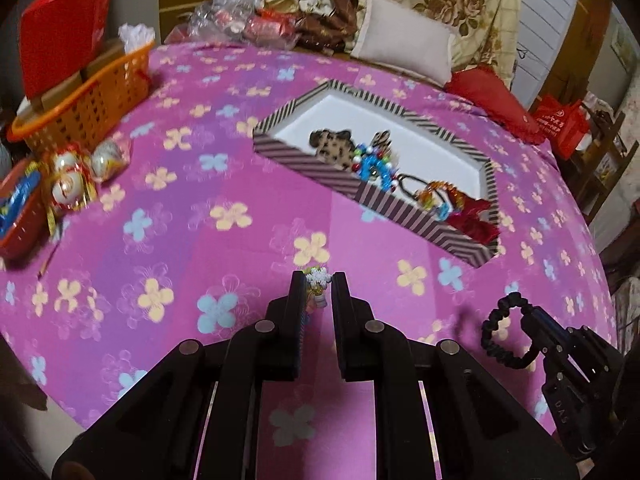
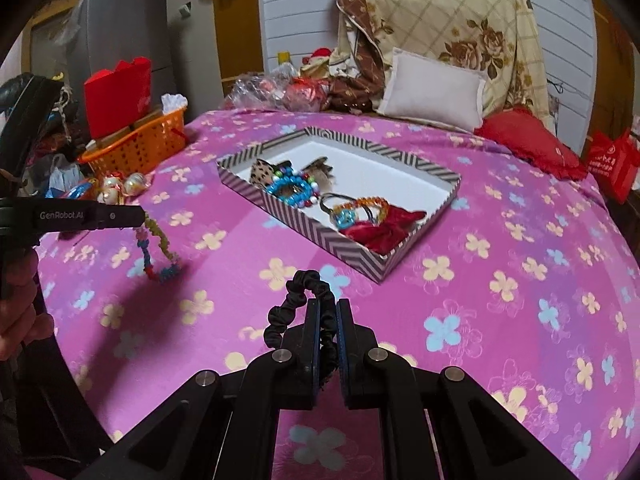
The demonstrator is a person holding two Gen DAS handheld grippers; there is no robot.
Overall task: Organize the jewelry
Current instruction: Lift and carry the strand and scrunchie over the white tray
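My left gripper is shut on a colourful beaded bracelet with a white snowflake charm, held above the pink flowered cloth. In the right wrist view that bracelet dangles from the left gripper at the left edge. My right gripper is shut on a black scrunchie, which loops out to the left of its fingers. The left wrist view shows the right gripper and scrunchie at lower right. Ahead lies a striped open box holding a leopard bow, bead bracelets and a red bow.
An orange basket with a red box in it and several shiny ornaments crowd the left edge. A white pillow, a red cushion and piled fabric sit behind the box. A hand holds the left gripper.
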